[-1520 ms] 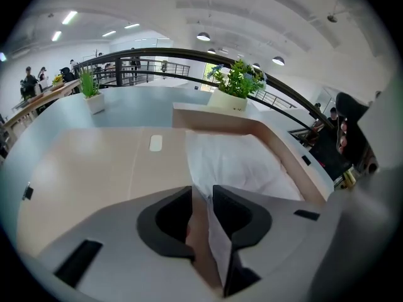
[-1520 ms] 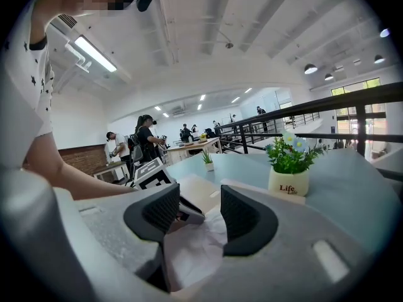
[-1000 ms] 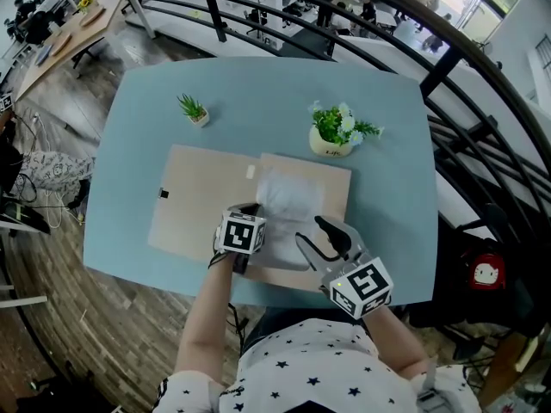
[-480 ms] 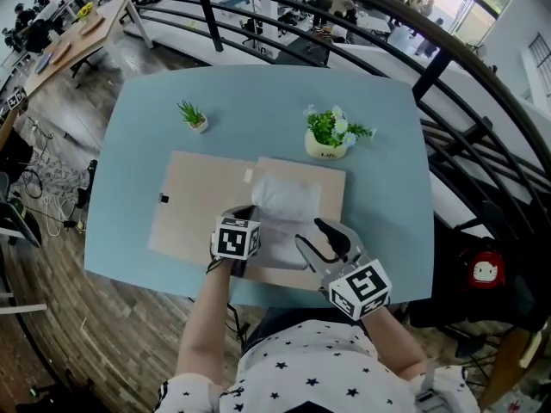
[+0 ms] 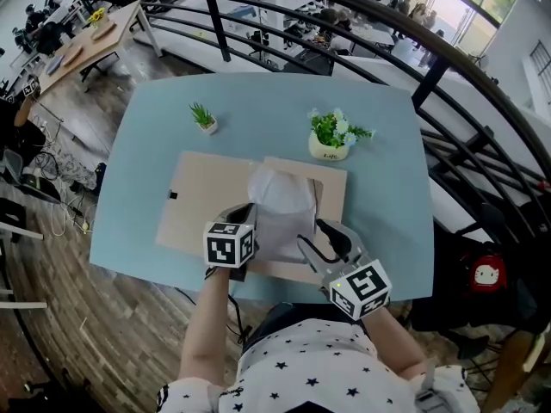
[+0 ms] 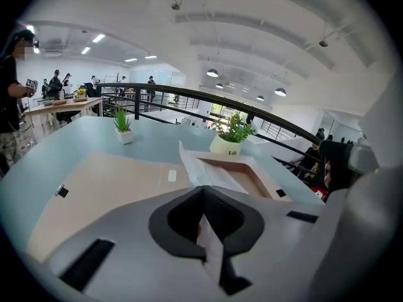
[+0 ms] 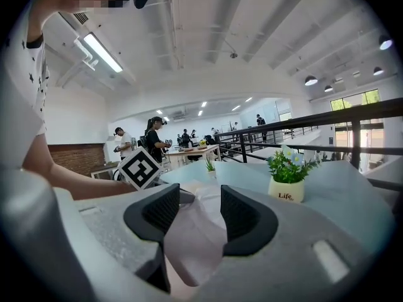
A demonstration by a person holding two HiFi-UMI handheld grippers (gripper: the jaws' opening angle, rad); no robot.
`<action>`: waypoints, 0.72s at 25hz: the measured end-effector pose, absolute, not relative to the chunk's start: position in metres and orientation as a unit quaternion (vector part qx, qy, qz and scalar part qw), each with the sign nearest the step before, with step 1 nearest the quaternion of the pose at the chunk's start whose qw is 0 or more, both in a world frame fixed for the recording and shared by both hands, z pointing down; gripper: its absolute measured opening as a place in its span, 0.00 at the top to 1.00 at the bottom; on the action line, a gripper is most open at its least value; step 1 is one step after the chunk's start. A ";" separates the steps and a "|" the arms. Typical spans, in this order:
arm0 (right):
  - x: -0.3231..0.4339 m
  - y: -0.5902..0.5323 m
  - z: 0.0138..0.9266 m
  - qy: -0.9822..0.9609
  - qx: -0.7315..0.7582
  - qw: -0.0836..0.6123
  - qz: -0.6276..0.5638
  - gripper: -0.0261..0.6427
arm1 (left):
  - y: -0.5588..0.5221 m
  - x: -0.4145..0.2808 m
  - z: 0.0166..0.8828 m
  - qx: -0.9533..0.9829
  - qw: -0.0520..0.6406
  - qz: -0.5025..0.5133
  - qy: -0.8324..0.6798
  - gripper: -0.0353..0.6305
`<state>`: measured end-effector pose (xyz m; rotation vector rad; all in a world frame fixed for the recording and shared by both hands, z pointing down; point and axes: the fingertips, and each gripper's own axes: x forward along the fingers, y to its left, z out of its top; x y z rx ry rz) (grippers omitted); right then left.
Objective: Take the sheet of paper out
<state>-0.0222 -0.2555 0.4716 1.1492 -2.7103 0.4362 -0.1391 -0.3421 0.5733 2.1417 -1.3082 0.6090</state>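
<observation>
Sheet of paper (image 5: 280, 203) stands in a peak over the open cardboard box (image 5: 200, 206), its near edge clamped in the clenched left gripper (image 6: 203, 214); right gripper (image 7: 192, 222) has its jaws apart, paper showing between them, unclamped; table (image 5: 392, 188) gives open room right of the box; flower pot (image 5: 331, 138) stands beyond.

Bright, even light from ceiling lamps (image 6: 212, 73); heavy fisheye bending and dark corners.
</observation>
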 end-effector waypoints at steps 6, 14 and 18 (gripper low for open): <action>-0.027 -0.241 0.462 -0.911 0.382 0.079 0.134 0.68 | -0.327 -0.144 0.539 0.805 0.262 0.186 -0.498 0.94; -0.033 -0.221 0.450 -0.912 0.386 0.073 0.119 0.68 | -0.301 -0.152 0.493 0.815 0.238 0.135 -0.511 0.94; -0.031 -0.208 0.446 -0.912 0.391 0.071 0.108 0.68 | -0.283 -0.155 0.478 0.815 0.226 0.114 -0.521 0.94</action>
